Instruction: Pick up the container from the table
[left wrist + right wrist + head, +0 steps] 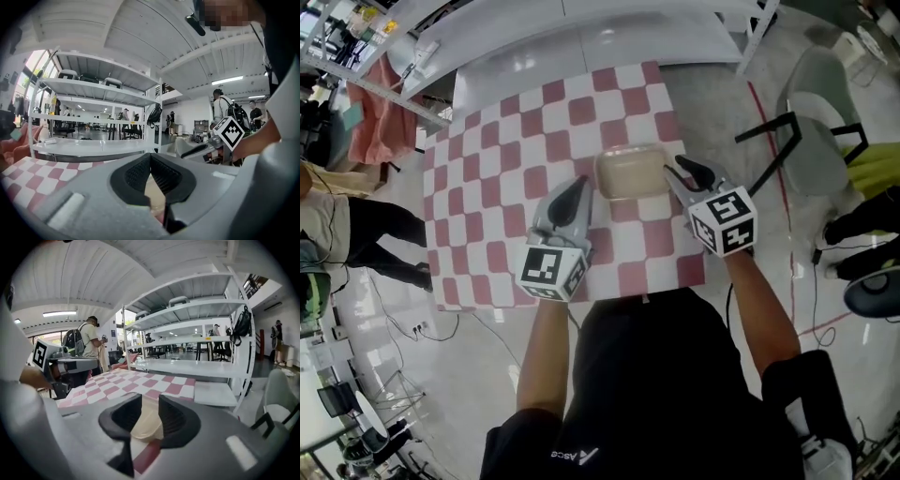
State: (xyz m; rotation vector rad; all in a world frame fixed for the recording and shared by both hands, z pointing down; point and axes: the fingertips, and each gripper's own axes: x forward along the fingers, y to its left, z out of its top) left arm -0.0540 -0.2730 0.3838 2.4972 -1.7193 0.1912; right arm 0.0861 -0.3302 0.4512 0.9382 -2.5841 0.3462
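The tan container sits on the checked table, right between your grippers. Your left gripper is pinched closed on nothing — your right gripper gapes, empty. The container looks light, hard and slippery, so squeeze its short side edge.

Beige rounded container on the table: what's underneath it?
The beige rounded plastic container rests on a pink-and-white checked tablecloth. The patch directly beneath is covered by it, so nothing there can be seen.
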